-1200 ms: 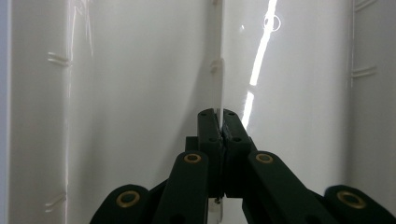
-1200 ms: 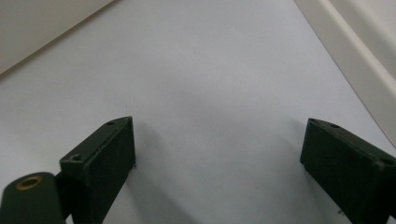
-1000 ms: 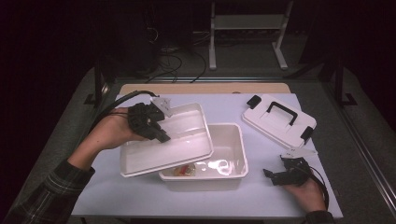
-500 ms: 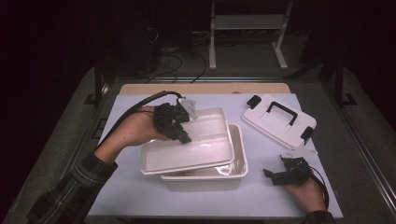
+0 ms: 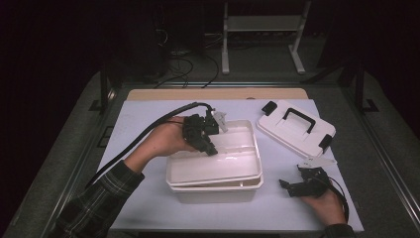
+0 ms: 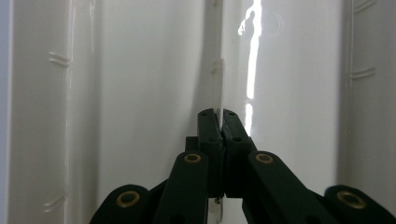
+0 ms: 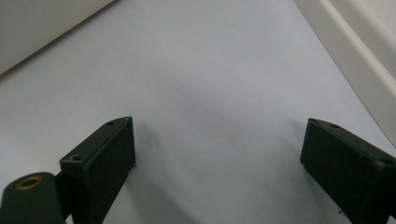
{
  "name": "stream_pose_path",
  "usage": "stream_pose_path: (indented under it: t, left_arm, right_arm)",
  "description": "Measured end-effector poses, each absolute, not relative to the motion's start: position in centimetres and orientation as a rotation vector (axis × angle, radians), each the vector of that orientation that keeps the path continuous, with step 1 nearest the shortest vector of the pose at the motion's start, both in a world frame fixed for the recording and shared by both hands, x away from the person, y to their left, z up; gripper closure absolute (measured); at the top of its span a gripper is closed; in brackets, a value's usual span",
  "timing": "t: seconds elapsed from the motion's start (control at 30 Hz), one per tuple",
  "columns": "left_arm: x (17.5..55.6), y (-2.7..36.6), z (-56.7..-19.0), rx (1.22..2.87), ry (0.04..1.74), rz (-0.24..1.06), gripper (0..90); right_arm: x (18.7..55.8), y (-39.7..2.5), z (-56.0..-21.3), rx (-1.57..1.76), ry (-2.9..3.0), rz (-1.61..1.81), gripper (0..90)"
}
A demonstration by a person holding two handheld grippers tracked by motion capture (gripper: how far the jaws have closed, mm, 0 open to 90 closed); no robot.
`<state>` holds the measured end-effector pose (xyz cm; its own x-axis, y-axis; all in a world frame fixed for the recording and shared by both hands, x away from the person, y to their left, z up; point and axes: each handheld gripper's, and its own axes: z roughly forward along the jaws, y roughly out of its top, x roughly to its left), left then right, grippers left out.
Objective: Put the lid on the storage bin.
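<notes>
Bare desk [image 7: 219,93] lies open between and ahead of the right tongs [image 5: 297,184], hemmed by the white box [image 5: 218,191] beyond and the lid [image 5: 295,126] alongside.

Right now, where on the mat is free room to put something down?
The mat is bare left of the box, behind the left arm, and along the far edge behind the tray. A smaller patch lies between the box and the right claw. The right side is crowded by the lid.
</notes>
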<state>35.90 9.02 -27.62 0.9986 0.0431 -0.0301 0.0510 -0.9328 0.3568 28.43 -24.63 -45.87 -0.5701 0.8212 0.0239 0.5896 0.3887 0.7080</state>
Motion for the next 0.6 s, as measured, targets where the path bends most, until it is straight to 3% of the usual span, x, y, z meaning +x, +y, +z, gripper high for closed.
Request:
stream_pose_path:
  t: [0.6]
  left_arm:
    - [36.0,8.2,-30.6,2.802,0.068,-0.056,88.5]
  right_arm:
    - [28.4,-24.5,-45.9,1.231,2.324,0.97,9.0]
